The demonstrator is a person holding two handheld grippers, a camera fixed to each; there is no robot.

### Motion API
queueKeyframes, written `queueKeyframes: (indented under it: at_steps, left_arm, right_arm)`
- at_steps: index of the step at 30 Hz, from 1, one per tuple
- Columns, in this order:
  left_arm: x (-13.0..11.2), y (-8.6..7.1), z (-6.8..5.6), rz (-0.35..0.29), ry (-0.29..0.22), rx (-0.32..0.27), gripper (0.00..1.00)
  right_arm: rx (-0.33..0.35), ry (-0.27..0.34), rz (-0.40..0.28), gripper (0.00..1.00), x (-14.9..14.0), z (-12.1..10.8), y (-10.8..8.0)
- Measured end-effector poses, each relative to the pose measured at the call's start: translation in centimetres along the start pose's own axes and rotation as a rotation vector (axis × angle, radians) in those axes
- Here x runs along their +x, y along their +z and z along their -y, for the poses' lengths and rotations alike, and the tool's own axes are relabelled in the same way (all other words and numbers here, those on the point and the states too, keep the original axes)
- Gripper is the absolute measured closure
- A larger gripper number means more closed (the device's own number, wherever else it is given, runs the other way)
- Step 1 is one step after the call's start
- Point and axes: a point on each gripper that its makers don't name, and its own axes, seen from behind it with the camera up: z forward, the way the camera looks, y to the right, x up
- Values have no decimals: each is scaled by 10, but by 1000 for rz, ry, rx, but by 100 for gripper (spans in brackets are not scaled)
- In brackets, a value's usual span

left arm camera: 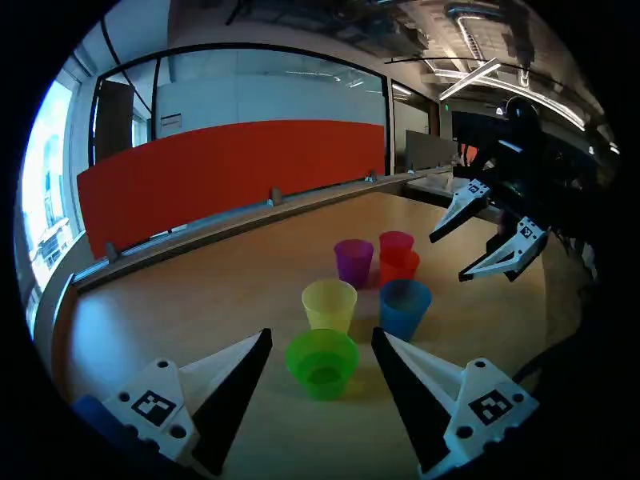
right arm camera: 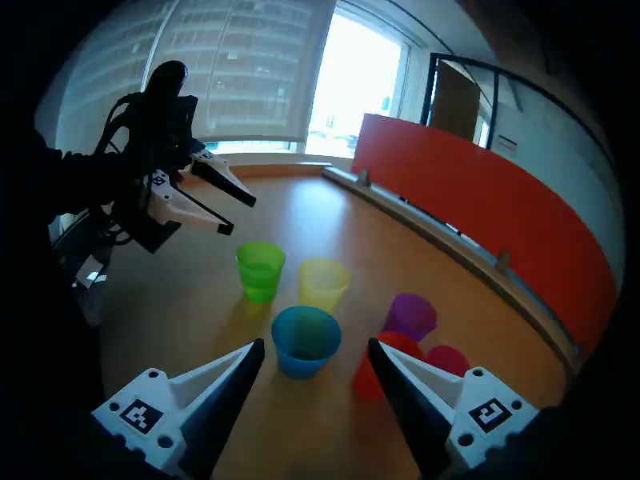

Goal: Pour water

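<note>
Left gripper point(left arm camera: 320, 334): my fingers are spread wide and hold nothing. The translucent green plastic cup point(left arm camera: 322, 364) stands on the table just ahead, between the tips.
Right gripper point(right arm camera: 314, 344): also spread and empty. The blue plastic cup point(right arm camera: 306, 340) stands ahead, between its tips.
Cups: six in a loose cluster mid-table. The yellow plastic cup point(left arm camera: 329, 304) is just behind green. The purple cup point(left arm camera: 354, 262), orange cup point(left arm camera: 398, 268) and pink cup point(left arm camera: 396, 240) are bunched farther back.
Water: I cannot tell which cup holds any.
Risk, neighbours: the cups look light and stand close, so a fingertip swinging in on green could knock yellow or blue over.
Risk, grip: the tapered, thin walls may buckle or slip upward if I squeeze hard, which would spill.
Risk, crossing: both grippers face the same cluster and could clash over it.
Surface: pale wooden tabletop point(left arm camera: 200, 304), smooth and level. A spill would likely run freely.
Room: a long red partition panel point(left arm camera: 232, 172) runs along the table's far edge, with glass walls behind it. There is a bright window point(right arm camera: 356, 80) and ceiling strip lights point(left arm camera: 496, 76).
</note>
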Motion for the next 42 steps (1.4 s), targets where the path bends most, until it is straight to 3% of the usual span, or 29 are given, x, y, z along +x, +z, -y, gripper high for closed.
queueKeyframes:
  at_steps: [23,42]
  left_arm:
    - [6,-18,19,-67,-64,88,7]
    - [23,-43,57,-191,-81,263,7]
  right_arm:
    - [-128,91,-35,0,-22,-27,-41]
    - [-375,157,-145,0,-38,-72,-68]
